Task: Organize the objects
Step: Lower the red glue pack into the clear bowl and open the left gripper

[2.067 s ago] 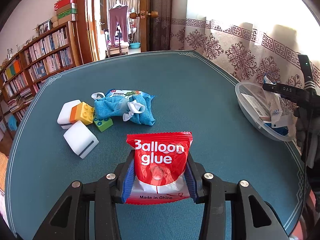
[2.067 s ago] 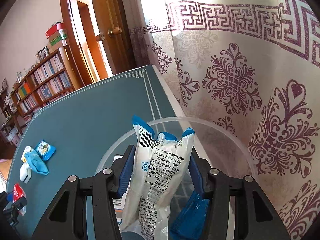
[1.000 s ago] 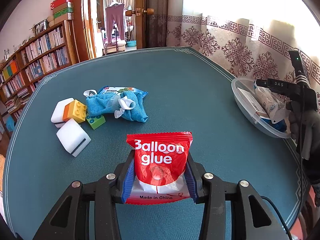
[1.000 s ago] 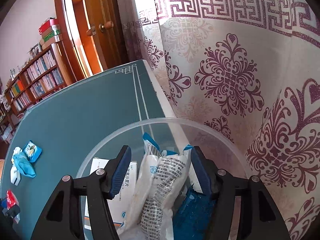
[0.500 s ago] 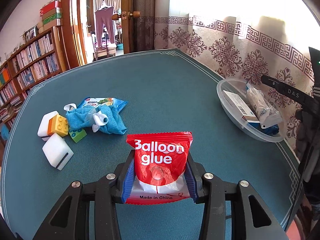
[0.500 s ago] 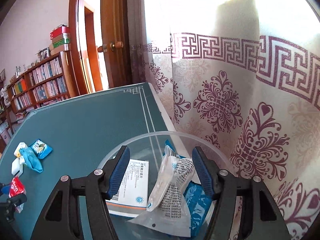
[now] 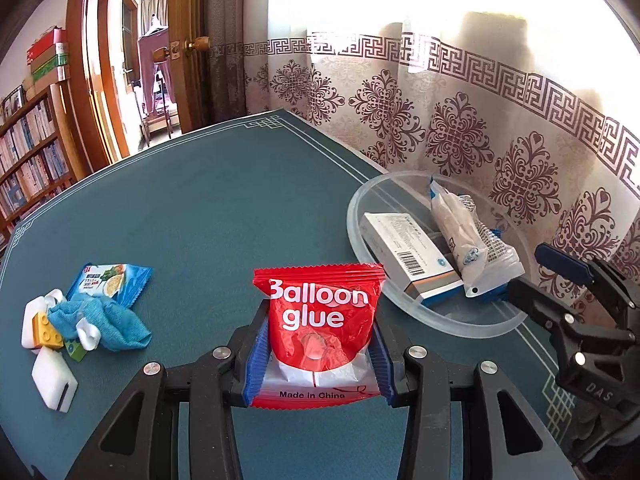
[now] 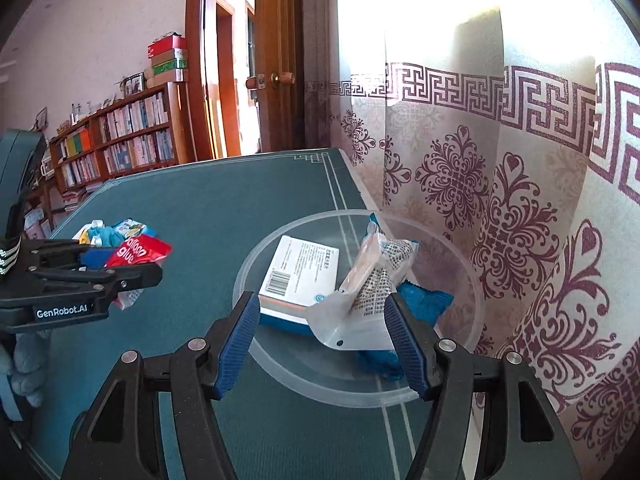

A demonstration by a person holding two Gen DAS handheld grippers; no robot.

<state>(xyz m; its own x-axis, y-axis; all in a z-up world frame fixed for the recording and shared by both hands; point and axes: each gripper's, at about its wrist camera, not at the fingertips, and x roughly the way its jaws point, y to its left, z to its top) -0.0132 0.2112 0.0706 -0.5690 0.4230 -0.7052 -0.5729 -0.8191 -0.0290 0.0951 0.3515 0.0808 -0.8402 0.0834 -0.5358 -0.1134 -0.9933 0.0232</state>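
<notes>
My left gripper (image 7: 320, 344) is shut on a red "Balloon glue" packet (image 7: 320, 304), held upright above the green table (image 7: 224, 208). It also shows at the left of the right wrist view, where the left gripper (image 8: 120, 268) holds the red packet (image 8: 140, 254) short of the bowl. A clear plastic bowl (image 7: 460, 322) stands by the table's right edge and holds a white box (image 7: 408, 256), a clear pouch (image 8: 368, 292) and a blue packet (image 8: 424, 300). My right gripper (image 8: 322, 320) hangs open over the bowl's near rim (image 8: 320, 384), with nothing gripped.
At the table's left lie a blue cloth (image 7: 104, 320), a snack packet (image 7: 108, 280), white sponges (image 7: 54, 380), a yellow brick (image 7: 46, 330) and a green brick (image 7: 76, 350). A patterned curtain (image 7: 480, 140) hangs just behind the bowl. A bookshelf and a doorway stand beyond the table.
The right gripper let go of the clear pouch, left it in the bowl and drew back. The left gripper carried the red packet to the right, toward the bowl.
</notes>
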